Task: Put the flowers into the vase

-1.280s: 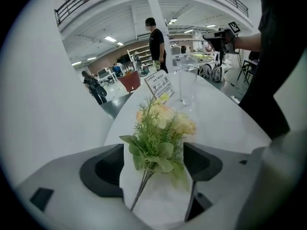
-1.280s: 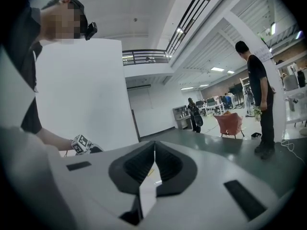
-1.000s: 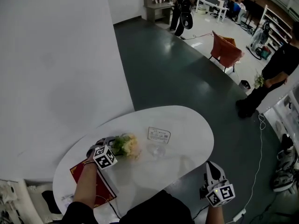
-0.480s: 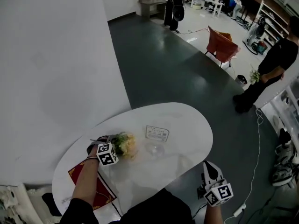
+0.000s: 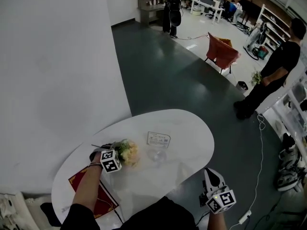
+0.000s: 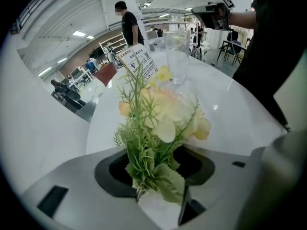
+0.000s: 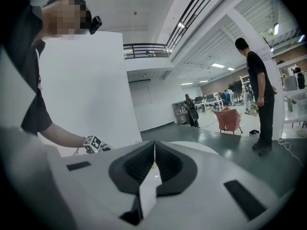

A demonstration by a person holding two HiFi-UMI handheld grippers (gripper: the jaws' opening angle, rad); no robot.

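White and oval, the table (image 5: 192, 131) fills the lower part of the head view, with a dark grey floor beyond it and a plain white wall to its left. At the table's near left end lies a red folder (image 5: 82, 180), partly under the person's left forearm. Just past it the left gripper (image 6: 160, 200) points steeply down over the flowers (image 6: 163, 114), a small bunch of pale yellow and cream blooms with green sprigs lying on the tabletop. Its jaws are closing, and the leafy stems stand between them, filling most of the gap. The right gripper (image 7: 154, 162) hangs off the table's near right edge, well apart from the bunch, its jaws pressed together with nothing between them. Near the flowers, toward the middle of the table, stands the clear glass vase (image 6: 176, 56), upright, with no flowers in it. A small printed sign card (image 6: 139, 63) stands just behind it. Farther off on the open floor is an orange chair (image 5: 223, 51), and to the right a standing person (image 5: 273, 71) in dark clothes.
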